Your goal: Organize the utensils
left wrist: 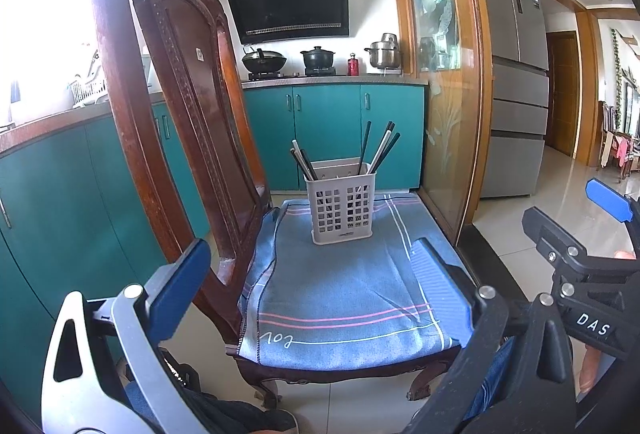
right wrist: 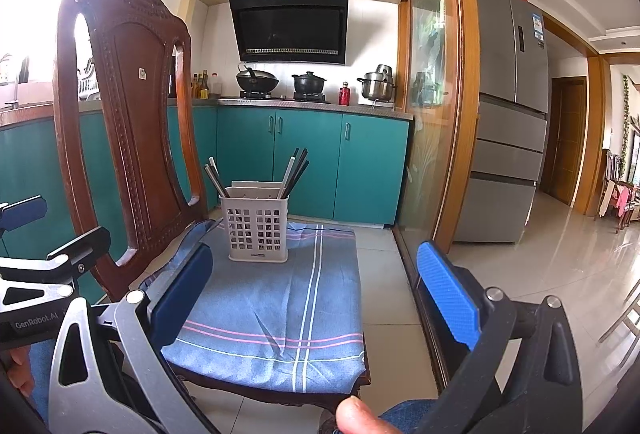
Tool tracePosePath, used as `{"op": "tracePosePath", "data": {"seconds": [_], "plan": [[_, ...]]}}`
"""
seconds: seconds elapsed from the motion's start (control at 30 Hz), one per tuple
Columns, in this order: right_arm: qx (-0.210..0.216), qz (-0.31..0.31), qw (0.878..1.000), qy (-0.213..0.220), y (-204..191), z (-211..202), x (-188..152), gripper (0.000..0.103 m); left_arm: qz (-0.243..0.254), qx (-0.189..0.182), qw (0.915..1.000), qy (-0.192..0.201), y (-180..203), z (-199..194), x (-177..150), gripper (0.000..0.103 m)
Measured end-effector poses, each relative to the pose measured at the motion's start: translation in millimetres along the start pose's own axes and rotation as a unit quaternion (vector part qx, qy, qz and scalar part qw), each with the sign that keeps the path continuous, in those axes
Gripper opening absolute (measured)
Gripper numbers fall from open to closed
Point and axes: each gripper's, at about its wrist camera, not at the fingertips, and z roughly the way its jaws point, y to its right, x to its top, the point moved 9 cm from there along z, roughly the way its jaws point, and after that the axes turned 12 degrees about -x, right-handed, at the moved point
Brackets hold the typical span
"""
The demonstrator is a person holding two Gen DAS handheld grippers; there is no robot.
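A grey perforated utensil basket (left wrist: 342, 203) stands on a blue checked cloth (left wrist: 340, 290) on a wooden chair seat; it also shows in the right wrist view (right wrist: 258, 228). Several dark and light chopsticks (left wrist: 380, 149) stand in it, leaning to both sides (right wrist: 294, 171). My left gripper (left wrist: 316, 274) is open and empty, held over the near part of the seat. My right gripper (right wrist: 316, 286) is open and empty, also short of the basket. The right gripper's blue fingertip (left wrist: 608, 199) shows at the right edge of the left wrist view.
The carved chair back (left wrist: 180, 81) rises on the left. A glass sliding door with a wooden frame (right wrist: 436, 113) stands to the right. Teal kitchen cabinets (right wrist: 312, 161) with pots on a stove are behind. A grey fridge (right wrist: 508, 113) and tiled floor lie at right.
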Motion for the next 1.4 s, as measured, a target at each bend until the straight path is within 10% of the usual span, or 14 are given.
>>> {"op": "tracePosePath", "data": {"seconds": [0.63, 0.87, 1.0, 1.23, 1.4], "plan": [[0.011, 0.003, 0.999, -0.043, -7.3, 32.0, -13.8, 0.100, -0.016, -0.005, 0.9990, -0.042, -10.8, 35.6, -15.0, 0.099], [0.023, 0.036, 0.974, -0.221, -22.9, 163.2, -80.4, 0.100, -0.069, -0.088, 0.9821, -0.152, -15.2, 128.5, -53.8, 0.099], [0.009, 0.005, 0.957, -0.291, -51.1, 262.1, -118.7, 0.100, -0.055, -0.073, 0.9729, -0.212, -24.2, 201.8, -72.0, 0.099], [-0.023, -0.045, 0.932, -0.358, -79.9, 360.2, -165.2, 0.100, -0.067, -0.071, 0.9588, -0.267, -38.0, 285.5, -106.3, 0.099], [-0.020, -0.034, 0.940, -0.338, -80.1, 368.0, -169.0, 0.101, -0.092, -0.077, 0.9425, -0.312, -38.1, 299.6, -139.1, 0.099]]}}
